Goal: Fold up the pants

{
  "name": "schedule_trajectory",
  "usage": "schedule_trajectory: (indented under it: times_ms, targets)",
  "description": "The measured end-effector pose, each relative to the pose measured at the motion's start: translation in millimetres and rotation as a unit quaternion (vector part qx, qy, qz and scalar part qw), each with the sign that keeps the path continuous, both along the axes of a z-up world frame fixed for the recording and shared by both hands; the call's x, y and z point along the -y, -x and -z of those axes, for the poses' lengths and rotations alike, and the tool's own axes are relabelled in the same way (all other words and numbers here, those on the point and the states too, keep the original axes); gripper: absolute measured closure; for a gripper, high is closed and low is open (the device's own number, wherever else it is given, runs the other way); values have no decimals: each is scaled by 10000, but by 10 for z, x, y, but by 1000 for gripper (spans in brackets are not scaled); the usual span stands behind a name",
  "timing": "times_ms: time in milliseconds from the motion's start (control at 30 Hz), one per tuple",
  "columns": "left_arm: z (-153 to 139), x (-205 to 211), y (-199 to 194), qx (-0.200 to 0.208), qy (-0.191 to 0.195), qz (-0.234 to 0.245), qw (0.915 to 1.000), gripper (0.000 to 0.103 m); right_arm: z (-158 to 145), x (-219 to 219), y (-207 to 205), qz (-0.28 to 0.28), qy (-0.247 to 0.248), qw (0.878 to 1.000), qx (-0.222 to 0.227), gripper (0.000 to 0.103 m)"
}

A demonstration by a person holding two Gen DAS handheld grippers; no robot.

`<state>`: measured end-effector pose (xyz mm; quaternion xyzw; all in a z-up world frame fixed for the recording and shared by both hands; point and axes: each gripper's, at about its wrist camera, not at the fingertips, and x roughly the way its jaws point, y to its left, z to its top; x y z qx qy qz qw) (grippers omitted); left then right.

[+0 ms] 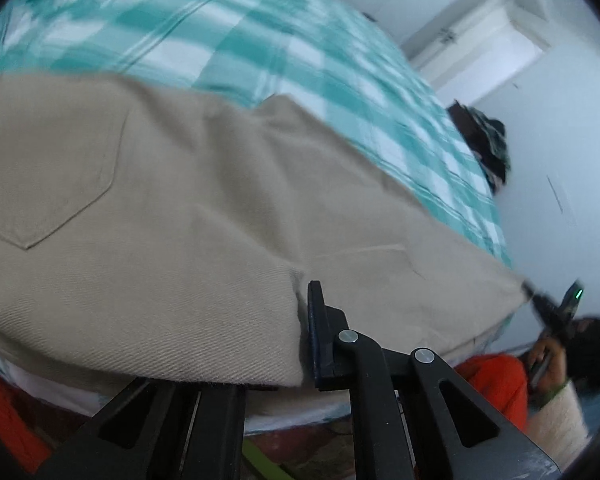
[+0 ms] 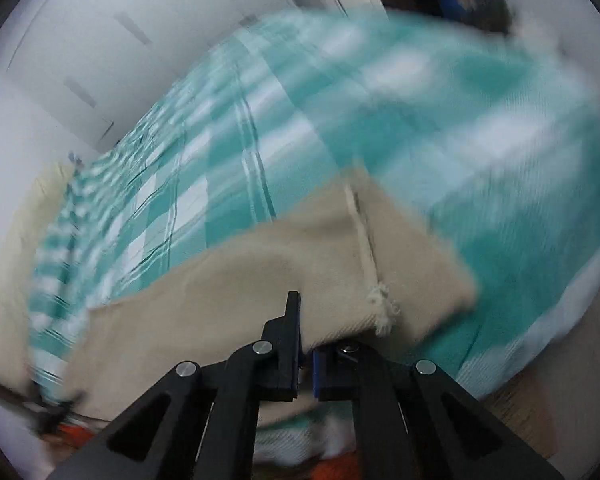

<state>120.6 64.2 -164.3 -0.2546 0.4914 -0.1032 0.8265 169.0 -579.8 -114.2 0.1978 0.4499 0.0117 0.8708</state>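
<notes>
Both grippers clamp the khaki pants at an edge: left gripper and right gripper each pinch cloth between closed fingers. Pants drape ahead of the fingers over the checked bedspread. Blurred view, probably mid-swing. Risk: thin bite slips, hem drops, fold skews.

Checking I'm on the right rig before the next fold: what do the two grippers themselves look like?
Both match: the left gripper and right gripper are matte black plastic linkages with triangular cut-outs and round silver pivot pins. Each finger is a flat black plate; a dark blue pad lines the inner face. No cables or lettering show. From the left wrist, an orange sleeve appears.
</notes>
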Motion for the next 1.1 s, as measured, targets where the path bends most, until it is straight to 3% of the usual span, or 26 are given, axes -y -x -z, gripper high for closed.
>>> schedule_trajectory:
  times_ms: [67, 100, 200, 233, 367, 433, 467, 500, 600, 667, 733, 967, 1100]
  targets:
    - [52, 40, 20, -121, -160, 125, 9997, 96, -257, -117, 67, -295, 528, 9962, 631, 99]
    - [122, 34, 19, -232, -162, 121, 9995, 95, -235, -114, 41, -345, 629, 9964, 453, 97]
    - [268, -19, 20, -467, 30, -6, 9989, 94, 175, 135, -84, -136, -57, 9975, -687, 87]
    - [252, -25, 20, -456, 20, 1, 9990, 94, 259, 216, -86, -9, -305, 9961, -833, 82]
    - [260, -4, -3, -446, -15, 21, 9990, 94, 313, 457, -29, 524, -1158, 9904, -548, 58]
    - [253, -20, 3, -453, 45, -6, 9990, 95, 349, 543, -39, 795, -1509, 9842, -469, 61]
    - [226, -26, 10, -431, 60, -25, 9991, 96, 377, 582, -62, 917, -1606, 9815, -503, 85]
    - [164, -27, 32, -345, 96, -19, 9994, 97, 382, 577, -91, 929, -1526, 9822, -582, 101]
    - [16, -13, 91, -151, 182, 152, 9996, 98, 195, 415, -194, 527, -610, 9951, -571, 101]
    - [85, 34, 101, -308, 16, 294, 9991, 98, 112, 341, -220, 361, -42, 9980, -516, 101]
    - [230, 73, 111, -557, -87, 302, 9980, 98, 279, 304, -266, 284, 459, 9939, -966, 101]
    - [225, 80, 104, -605, -80, 296, 9977, 98, 407, 294, -213, 332, 828, 9902, -1075, 101]
    - [199, 95, 83, -602, -205, 374, 9973, 98, 219, 190, -128, 368, 1247, 9888, -731, 101]
